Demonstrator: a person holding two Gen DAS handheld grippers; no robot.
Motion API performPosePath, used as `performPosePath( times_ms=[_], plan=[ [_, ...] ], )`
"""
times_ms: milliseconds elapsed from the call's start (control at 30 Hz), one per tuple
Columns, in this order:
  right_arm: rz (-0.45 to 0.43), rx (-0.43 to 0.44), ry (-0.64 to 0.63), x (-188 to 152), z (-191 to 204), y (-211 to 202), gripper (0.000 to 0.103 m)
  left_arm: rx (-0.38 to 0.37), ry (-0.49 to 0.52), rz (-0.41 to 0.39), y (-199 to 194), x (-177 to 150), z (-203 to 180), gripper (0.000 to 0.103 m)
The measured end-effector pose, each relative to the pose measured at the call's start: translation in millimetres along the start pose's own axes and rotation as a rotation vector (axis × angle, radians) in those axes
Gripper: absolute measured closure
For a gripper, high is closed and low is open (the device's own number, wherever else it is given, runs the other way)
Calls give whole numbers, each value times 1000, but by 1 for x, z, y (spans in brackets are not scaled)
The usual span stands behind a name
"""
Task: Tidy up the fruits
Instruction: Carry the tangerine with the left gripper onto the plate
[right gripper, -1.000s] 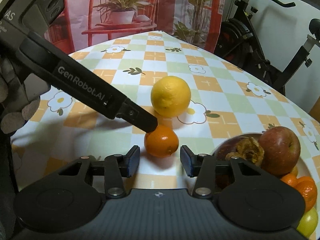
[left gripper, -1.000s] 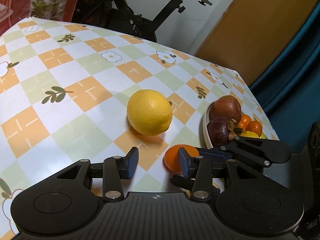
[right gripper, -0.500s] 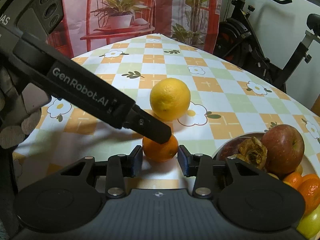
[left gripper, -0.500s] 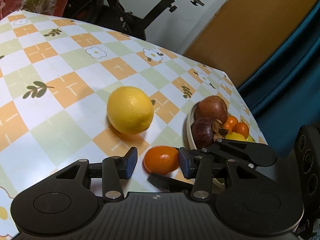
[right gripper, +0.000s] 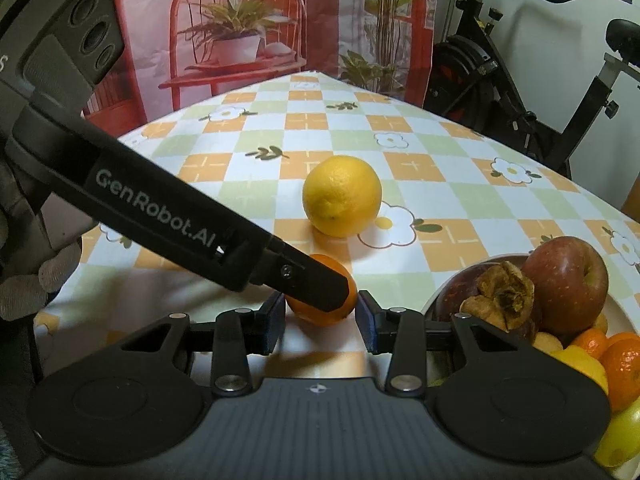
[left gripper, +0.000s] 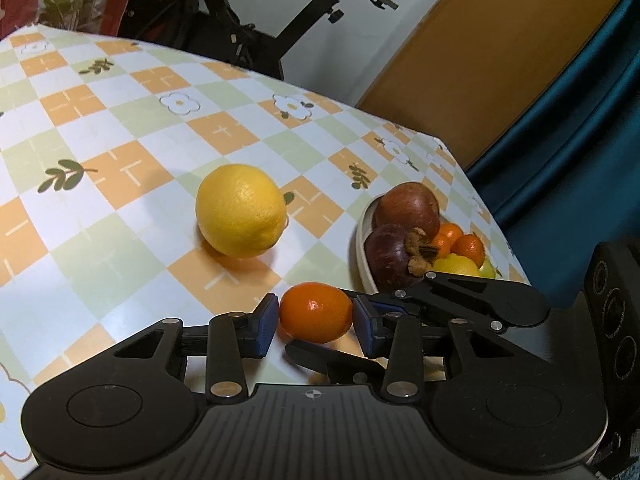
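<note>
A small orange mandarin [left gripper: 316, 311] lies on the checked tablecloth between the pads of both grippers. My left gripper [left gripper: 316, 322] brackets it, pads touching or nearly touching its sides. My right gripper [right gripper: 321, 318] also brackets the mandarin [right gripper: 336, 312], with small gaps at its pads. The left gripper's finger [right gripper: 312, 280] crosses over the mandarin in the right wrist view. A large yellow lemon [left gripper: 241, 210] sits on the cloth just beyond. A white bowl [left gripper: 360, 240] to the right holds an apple [right gripper: 564, 280], a dark fruit with a dried calyx, mandarins and a lemon.
The table edge [left gripper: 492, 216] runs close behind the bowl. An exercise bike [right gripper: 520, 92] and a red printed backdrop [right gripper: 240, 40] stand beyond the table. A gloved hand [right gripper: 36, 280] holds the left gripper at the left.
Both grippers have moved in around the mandarin and narrowed on it. The left gripper swung right, so the mandarin now sits between its pads. The lemon and bowl have not moved.
</note>
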State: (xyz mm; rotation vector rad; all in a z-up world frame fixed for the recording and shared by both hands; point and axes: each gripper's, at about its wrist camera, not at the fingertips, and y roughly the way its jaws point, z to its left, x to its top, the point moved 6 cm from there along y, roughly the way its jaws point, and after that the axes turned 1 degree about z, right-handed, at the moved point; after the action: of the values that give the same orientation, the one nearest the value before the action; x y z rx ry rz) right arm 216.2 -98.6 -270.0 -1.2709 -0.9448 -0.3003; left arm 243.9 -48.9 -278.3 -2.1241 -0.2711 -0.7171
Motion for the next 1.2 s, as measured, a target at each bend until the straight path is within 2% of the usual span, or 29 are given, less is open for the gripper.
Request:
performPosePath(
  times_ms=[300,533,900,1200],
  plan=[
    [-82,-10,36,4,-6,-32,62,15,74,-46,-16,8,-39,60],
    [-152,-28,88,-1,-22,-66,62,22,148,-42,-13,11,-80,59],
    [-240,-70,194,-28,-63,-114,62,17,279,11,18,8,-142,59],
    [-242,-111,284,-60,-99,-134,62,15,367,86,56,-2,-179,59]
  ],
)
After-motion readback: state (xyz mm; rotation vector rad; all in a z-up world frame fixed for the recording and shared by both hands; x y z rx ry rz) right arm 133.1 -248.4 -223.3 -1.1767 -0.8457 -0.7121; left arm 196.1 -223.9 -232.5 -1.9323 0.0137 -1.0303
